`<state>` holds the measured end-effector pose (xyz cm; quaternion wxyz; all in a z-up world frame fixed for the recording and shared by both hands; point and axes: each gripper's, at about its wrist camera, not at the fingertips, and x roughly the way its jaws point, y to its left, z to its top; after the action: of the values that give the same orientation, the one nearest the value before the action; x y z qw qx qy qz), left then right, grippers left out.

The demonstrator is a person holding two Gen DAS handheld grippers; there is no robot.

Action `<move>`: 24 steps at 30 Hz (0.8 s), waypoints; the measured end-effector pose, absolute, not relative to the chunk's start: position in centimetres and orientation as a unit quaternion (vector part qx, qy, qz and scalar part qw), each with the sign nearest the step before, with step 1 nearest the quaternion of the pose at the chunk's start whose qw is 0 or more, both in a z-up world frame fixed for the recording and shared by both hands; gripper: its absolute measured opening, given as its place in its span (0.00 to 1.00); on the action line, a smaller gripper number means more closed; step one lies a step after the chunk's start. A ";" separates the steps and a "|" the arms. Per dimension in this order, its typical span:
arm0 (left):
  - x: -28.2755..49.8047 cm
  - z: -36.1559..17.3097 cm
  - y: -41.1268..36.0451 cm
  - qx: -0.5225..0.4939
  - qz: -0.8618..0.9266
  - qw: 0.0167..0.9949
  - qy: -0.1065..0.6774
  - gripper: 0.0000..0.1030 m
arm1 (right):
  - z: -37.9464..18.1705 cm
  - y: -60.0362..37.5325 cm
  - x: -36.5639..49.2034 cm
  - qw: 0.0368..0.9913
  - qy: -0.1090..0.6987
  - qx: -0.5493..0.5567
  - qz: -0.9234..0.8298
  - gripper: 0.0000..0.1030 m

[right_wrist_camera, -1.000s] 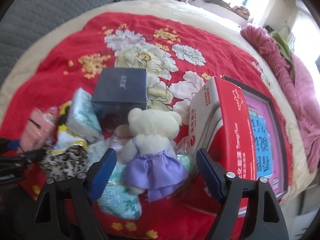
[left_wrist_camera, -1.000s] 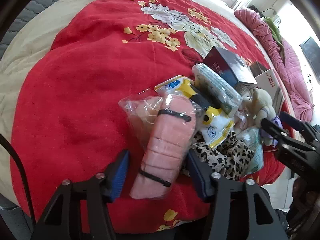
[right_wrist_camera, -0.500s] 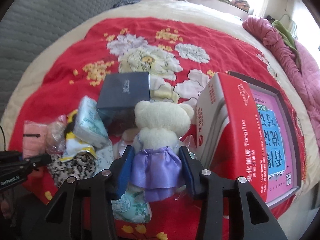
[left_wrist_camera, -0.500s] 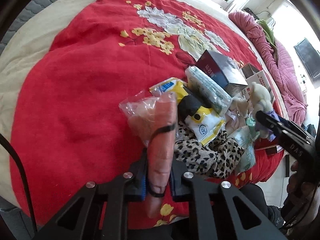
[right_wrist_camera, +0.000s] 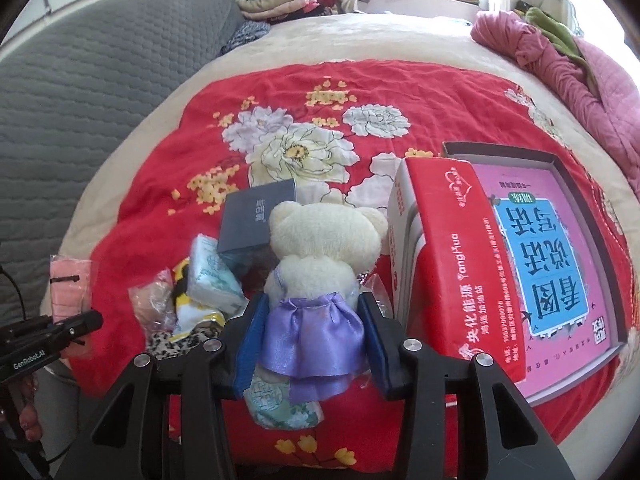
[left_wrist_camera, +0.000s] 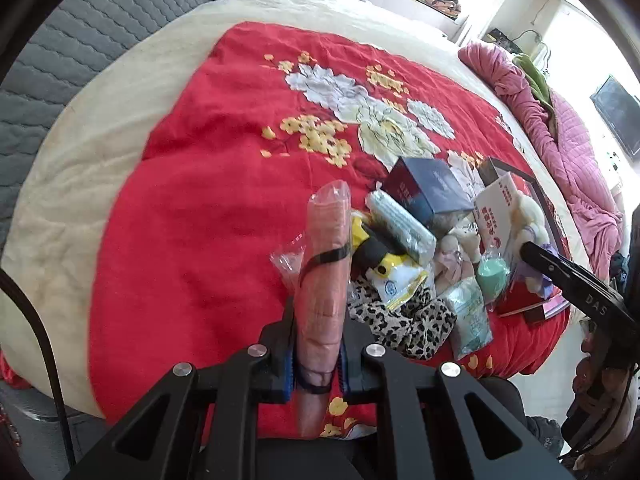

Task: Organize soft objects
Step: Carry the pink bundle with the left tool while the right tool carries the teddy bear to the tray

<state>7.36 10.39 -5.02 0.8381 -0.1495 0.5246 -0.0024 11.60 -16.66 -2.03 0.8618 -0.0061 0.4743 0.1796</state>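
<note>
My left gripper [left_wrist_camera: 316, 354] is shut on a pink rolled cloth in a clear bag [left_wrist_camera: 326, 268] and holds it lifted above the red blanket [left_wrist_camera: 200, 216]; the roll also shows in the right wrist view [right_wrist_camera: 68, 288]. My right gripper [right_wrist_camera: 312, 344] is shut on a cream teddy bear in a purple skirt [right_wrist_camera: 320, 264], held upright above the pile. A leopard-print cloth [left_wrist_camera: 400, 320], a yellow and white packet [left_wrist_camera: 394, 280], tissue packs [left_wrist_camera: 404, 224] and a green floral pack [right_wrist_camera: 280, 400] lie heaped on the blanket.
A dark blue box [right_wrist_camera: 256, 214] stands behind the bear. A red carton [right_wrist_camera: 452, 256] leans on a tray with a pink book [right_wrist_camera: 544, 256] at the right. A pink quilt [right_wrist_camera: 560, 64] lies far right. A grey headboard [right_wrist_camera: 80, 92] is on the left.
Both grippers have closed over the last second: the left on the pink roll, the right on the bear. Both things have since been lifted off the pile.
</note>
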 end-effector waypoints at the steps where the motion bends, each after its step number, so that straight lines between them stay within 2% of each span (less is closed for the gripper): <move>1: 7.4 -4.5 10.5 -0.148 -0.004 0.839 0.523 0.15 | -1.6 -16.8 11.5 0.863 0.471 -0.007 0.180 0.46; 8: 8.1 0.7 8.5 -0.133 -0.021 0.857 0.497 0.15 | 2.4 -19.0 10.5 0.874 0.450 0.015 0.182 0.46; 18: 11.8 9.5 0.9 -0.083 -0.065 0.890 0.445 0.15 | 9.7 -25.4 9.6 0.912 0.388 0.021 0.129 0.46; 24: 14.1 9.7 -4.0 -0.065 -0.100 0.882 0.455 0.15 | 10.0 -28.9 10.2 0.914 0.386 0.052 0.112 0.46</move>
<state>14.10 -3.99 9.69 0.8823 -0.0654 0.4553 -0.0999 10.20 -28.90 10.04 0.9144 0.0517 0.3856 0.1123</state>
